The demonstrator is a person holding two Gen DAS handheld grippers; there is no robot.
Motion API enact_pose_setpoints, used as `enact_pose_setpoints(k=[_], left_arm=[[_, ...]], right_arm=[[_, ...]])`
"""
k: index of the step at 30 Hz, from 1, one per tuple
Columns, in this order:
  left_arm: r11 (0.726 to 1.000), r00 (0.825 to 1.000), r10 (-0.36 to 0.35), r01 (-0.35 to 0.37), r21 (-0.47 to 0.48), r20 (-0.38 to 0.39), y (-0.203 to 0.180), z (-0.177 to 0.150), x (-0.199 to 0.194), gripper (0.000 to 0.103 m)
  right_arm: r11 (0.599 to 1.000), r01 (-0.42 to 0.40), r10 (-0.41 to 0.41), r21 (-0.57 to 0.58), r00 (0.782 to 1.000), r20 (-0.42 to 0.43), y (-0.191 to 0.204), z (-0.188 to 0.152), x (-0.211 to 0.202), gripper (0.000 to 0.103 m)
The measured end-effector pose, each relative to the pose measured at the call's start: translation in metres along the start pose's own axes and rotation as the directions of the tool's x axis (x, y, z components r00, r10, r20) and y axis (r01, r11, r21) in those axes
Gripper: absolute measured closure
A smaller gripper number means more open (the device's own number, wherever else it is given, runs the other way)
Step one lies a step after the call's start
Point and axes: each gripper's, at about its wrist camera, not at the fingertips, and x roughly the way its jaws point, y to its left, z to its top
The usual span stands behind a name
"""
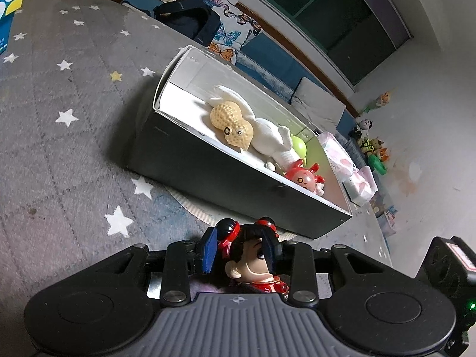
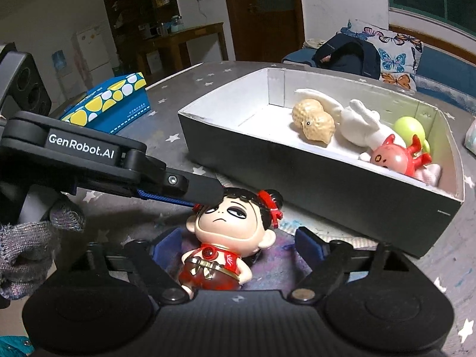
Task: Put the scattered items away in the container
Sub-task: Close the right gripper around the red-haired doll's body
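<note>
A doll figure (image 1: 253,261) (image 2: 223,238) with black hair buns and red clothes lies on its back on the grey star cloth, just in front of the box. My left gripper (image 1: 241,247) (image 2: 205,200) is shut on its head, one blue pad on each side. My right gripper (image 2: 238,244) stands open around the doll's body, and its pads do not touch it. The dark box (image 1: 208,172) (image 2: 297,190) with a white inside holds a peanut toy (image 1: 232,122) (image 2: 315,125), a white plush (image 1: 267,136) (image 2: 357,122), a green ball (image 1: 299,145) (image 2: 409,126) and a red crab toy (image 1: 300,178) (image 2: 392,154).
A blue and yellow tissue box (image 2: 110,104) (image 1: 9,15) stands at the cloth's far left. A dark backpack (image 1: 190,20) (image 2: 348,53) and a butterfly pillow (image 2: 395,56) lie behind the box. A pink pack (image 1: 351,166) sits beyond the box's end. A gloved hand (image 2: 29,247) holds the left gripper.
</note>
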Motion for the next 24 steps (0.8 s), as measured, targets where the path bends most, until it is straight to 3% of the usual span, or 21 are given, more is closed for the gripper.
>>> enact_pose_setpoints(k=[10,13,24], left_arm=[[1.0,1.0,-0.008,0.008,-0.019,-0.002,0.0,-0.001,0.0,0.067],[1.0,1.0,-0.011,0.011,-0.023,-0.003,0.0,-0.002,0.0,0.067],[0.998,0.999,-0.034,0.034,-0.052,-0.008,0.004,-0.003,-0.001,0.066]], right_arm=[[1.0,-0.022,0.023,0.011,1.0,-0.022,0.006,-0.007,0.011,0.008],[0.999,-0.029,0.03,0.018,0.999,-0.024,0.007,-0.009,0.012,0.0],[0.999,-0.032,0.032,0.033,0.999,-0.013,0.008,-0.013,0.012,0.0]])
